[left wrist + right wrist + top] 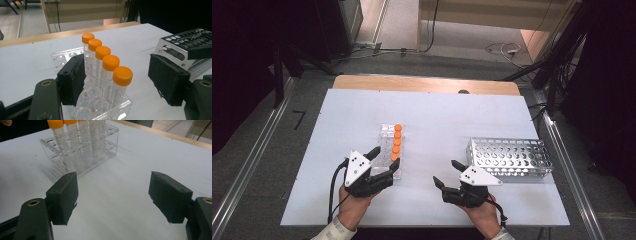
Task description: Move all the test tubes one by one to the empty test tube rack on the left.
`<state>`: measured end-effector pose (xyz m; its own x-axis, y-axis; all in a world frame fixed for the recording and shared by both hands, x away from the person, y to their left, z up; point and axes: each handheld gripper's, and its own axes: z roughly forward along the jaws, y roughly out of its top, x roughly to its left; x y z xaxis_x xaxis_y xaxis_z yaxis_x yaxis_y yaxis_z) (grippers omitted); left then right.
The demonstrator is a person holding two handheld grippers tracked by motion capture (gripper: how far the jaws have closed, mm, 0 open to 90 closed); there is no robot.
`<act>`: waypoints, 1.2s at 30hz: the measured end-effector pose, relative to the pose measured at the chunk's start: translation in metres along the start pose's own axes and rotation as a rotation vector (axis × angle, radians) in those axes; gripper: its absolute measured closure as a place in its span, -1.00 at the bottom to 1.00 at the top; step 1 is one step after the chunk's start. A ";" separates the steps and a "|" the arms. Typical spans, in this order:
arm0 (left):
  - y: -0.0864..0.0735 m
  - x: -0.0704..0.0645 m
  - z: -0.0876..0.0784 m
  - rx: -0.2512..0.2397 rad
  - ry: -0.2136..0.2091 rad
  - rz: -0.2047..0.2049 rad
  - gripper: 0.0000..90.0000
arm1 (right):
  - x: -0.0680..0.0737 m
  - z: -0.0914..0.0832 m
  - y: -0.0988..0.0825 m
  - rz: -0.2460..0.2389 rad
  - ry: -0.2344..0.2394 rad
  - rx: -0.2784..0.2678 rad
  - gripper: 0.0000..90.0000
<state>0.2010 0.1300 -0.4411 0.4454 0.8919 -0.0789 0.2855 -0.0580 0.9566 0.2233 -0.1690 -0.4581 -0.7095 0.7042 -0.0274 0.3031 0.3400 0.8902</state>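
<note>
The left gripper (117, 82) has matt black, blocky foam-faced pads standing wide apart, one on either side of the near end of a clear acrylic tube rack (105, 110). The nearest orange-capped clear plastic tube (120, 85) stands between the pads, but neither pad presses on it; the left pad sits just beside the rack's empty holes.

Five such ribbed, graduated tubes with smooth orange screw caps stand upright in one row along the rack, running away from the gripper.

Right of the rack, well apart, lies a shiny perforated metal rack (509, 157) on the white tabletop (437, 120).

The right gripper (446, 172) rests between the clear rack and the metal one, nearer the metal one; its black pads are spread wide over bare tabletop, holding nothing.
</note>
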 end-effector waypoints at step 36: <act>-0.025 0.064 -0.045 0.004 0.242 -0.078 -0.57 | -0.073 -0.060 -0.023 0.120 -0.234 -0.049 -0.50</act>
<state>0.1844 0.2086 -0.4575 0.2063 0.9750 -0.0824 0.3149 0.0136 0.9490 0.2300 -0.2652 -0.4489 -0.5021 0.8646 -0.0197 0.3406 0.2186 0.9145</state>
